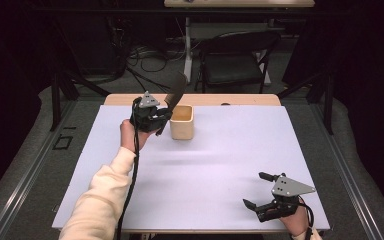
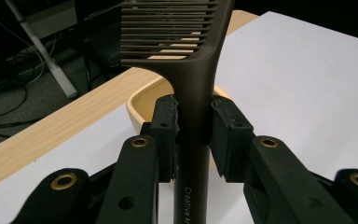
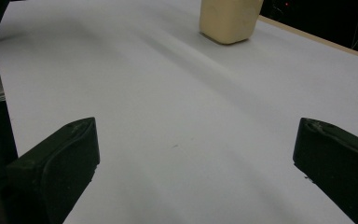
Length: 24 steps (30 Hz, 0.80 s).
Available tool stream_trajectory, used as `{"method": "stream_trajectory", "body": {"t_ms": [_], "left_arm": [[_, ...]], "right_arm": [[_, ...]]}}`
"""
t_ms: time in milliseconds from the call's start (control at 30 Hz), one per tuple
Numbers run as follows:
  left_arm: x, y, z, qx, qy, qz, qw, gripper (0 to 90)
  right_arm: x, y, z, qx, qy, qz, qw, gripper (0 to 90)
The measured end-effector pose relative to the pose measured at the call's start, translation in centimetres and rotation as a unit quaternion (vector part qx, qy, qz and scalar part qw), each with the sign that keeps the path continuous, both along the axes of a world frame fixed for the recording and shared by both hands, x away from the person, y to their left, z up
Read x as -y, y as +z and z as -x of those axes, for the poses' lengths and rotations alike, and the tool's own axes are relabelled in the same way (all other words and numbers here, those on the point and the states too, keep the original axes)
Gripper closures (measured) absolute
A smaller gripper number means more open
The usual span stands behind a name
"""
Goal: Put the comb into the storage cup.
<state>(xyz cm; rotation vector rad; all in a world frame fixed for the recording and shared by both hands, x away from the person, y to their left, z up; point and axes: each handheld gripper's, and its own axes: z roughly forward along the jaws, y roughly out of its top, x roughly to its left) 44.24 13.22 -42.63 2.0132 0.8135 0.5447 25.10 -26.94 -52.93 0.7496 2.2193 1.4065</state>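
Observation:
My left gripper (image 1: 161, 120) is shut on the handle of a dark brown comb (image 1: 175, 91), held up just left of a cream square cup (image 1: 182, 122) near the table's back. In the left gripper view both pads press the comb (image 2: 200, 84) by its handle, teeth up and to the left, with the cup's rim (image 2: 142, 100) right behind it. At the front right corner of the table my right gripper (image 1: 259, 190) rests low, jaws wide apart and nothing between them. The cup (image 3: 228, 18) stands far ahead in the right gripper view.
A white mat (image 1: 205, 165) covers most of the wooden table (image 1: 240, 99). Behind the table stand a black folding chair (image 1: 235, 60), a white table leg and cables on the floor. Black curtains close both sides.

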Motion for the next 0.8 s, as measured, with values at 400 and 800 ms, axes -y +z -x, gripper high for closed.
{"method": "stream_trajectory", "body": {"t_ms": [400,800], "left_arm": [[0.1,0.4,-0.7,0.004,0.006,0.003,1.0,72.4],[0.5,0.8,-1.3,0.007,0.01,0.003,0.9999,72.4]], "right_arm": [[0.0,0.0,0.0,0.001,0.001,-0.001,1.0,0.0],[0.0,0.0,0.0,0.0,-0.001,0.0,1.0,0.0]]}}
